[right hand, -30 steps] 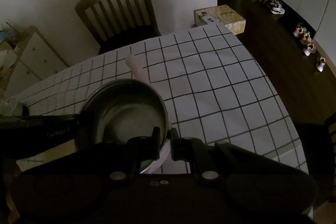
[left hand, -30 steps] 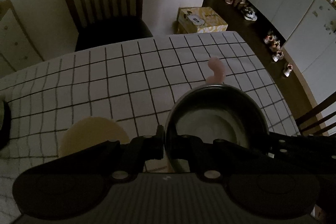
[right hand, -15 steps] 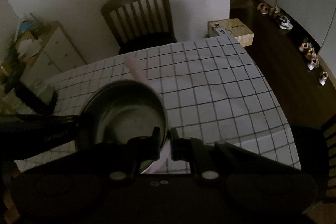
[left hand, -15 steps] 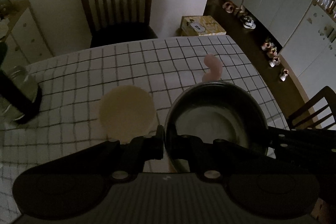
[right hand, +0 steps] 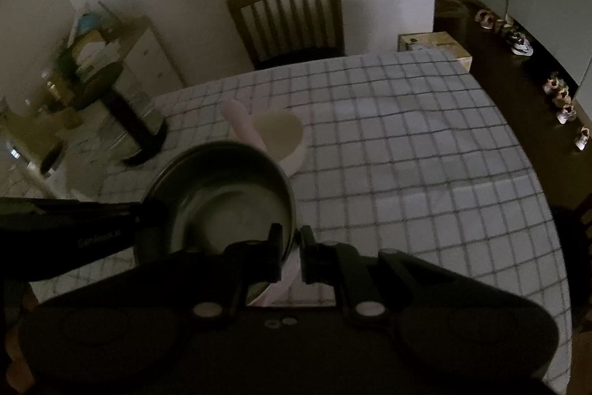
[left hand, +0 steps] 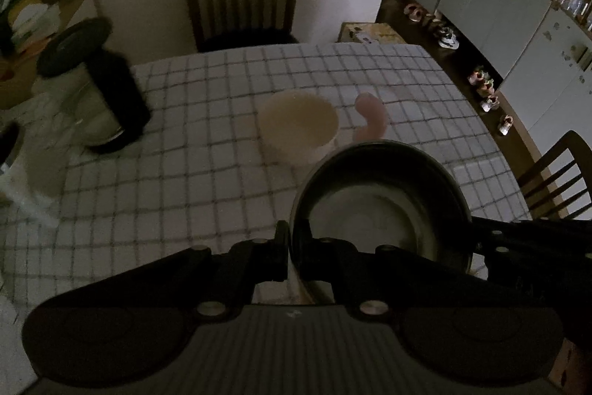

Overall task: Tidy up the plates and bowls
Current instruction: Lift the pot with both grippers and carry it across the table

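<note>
Both sets of jaws are clamped narrow on opposite sides of one rim: the left gripper (left hand: 288, 256) pinches the near-left edge of the steel bowl (left hand: 377, 206), and the right gripper (right hand: 291, 256) pinches its near-right edge, with something pale pink caught at that same rim. The bowl hangs between them above the counter (left hand: 185, 180), not resting on it. What has changed over the last second is the view beyond — the checked cloth has slid past, the cream bowl (left hand: 298, 124) that sat low and half-hidden at the left gripper's edge now lies just ahead of the steel bowl's far rim, and a dark kettle (left hand: 107, 91) has come into sight at the left. A pink handle (left hand: 370, 115) juts up just beyond the steel rim; what it belongs to I cannot tell. The carry, I judge, is bringing the steel bowl towards the cream one — stacking or setting beside looks near, though neither is yet done.
</note>
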A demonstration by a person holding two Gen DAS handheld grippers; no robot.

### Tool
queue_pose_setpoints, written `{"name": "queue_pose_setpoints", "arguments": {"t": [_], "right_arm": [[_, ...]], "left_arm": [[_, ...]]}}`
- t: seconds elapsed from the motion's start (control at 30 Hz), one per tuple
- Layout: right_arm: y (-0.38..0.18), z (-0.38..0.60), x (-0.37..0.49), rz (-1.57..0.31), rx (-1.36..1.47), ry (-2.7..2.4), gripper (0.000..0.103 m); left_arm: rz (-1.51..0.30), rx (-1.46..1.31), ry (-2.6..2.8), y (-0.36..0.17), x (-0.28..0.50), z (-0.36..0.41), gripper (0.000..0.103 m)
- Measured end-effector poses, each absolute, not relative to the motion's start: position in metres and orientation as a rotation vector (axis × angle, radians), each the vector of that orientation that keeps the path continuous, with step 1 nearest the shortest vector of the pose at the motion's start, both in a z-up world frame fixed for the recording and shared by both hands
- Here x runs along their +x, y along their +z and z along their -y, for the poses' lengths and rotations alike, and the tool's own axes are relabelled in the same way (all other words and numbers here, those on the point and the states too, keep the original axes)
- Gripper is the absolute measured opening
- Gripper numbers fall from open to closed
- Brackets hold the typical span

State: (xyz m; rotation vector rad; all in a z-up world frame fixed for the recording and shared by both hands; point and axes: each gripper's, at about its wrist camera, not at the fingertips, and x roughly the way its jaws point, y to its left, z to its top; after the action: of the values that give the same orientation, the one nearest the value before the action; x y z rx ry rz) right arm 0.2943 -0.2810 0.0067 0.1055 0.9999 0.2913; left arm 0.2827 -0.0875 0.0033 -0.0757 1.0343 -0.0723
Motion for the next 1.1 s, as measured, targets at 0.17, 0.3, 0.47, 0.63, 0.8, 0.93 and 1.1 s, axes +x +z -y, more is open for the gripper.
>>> {"name": "queue_pose_setpoints", "arguments": {"t": [0.17,0.3,0.47,0.63,0.8,0.93,1.1], "right_arm": [[0.005,0.251,0.264,-1.013,0.085,0.316,0.010],[-0.001,0.226,0.241,-1.039,0.067,0.342,0.010],[-0.009,0.200,0.219,-1.068,0.050,0.371,0.010],[-0.022,0.176,0.203,-1.101,0.040,0.396,0.010],[-0.036,0.156,0.196,-1.129,0.026,0.411,0.010],[-0.052,0.141,0.193,-1.157,0.014,0.420,0.010],[-0.068,0.129,0.190,-1.192,0.005,0.432,0.010]], "left_arm": [[-1.054,-0.086,-0.043,-0.001,0.250,0.058,0.004],[-1.073,-0.100,-0.029,-0.009,0.224,0.033,0.004],[-1.097,-0.122,-0.013,-0.023,0.199,0.004,0.004],[-1.121,-0.135,0.009,-0.038,0.181,-0.020,0.004],[-1.142,-0.147,0.033,-0.053,0.172,-0.037,0.004],[-1.164,-0.149,0.047,-0.069,0.168,-0.049,0.004],[-1.180,-0.146,0.059,-0.080,0.165,-0.055,0.004]]}}
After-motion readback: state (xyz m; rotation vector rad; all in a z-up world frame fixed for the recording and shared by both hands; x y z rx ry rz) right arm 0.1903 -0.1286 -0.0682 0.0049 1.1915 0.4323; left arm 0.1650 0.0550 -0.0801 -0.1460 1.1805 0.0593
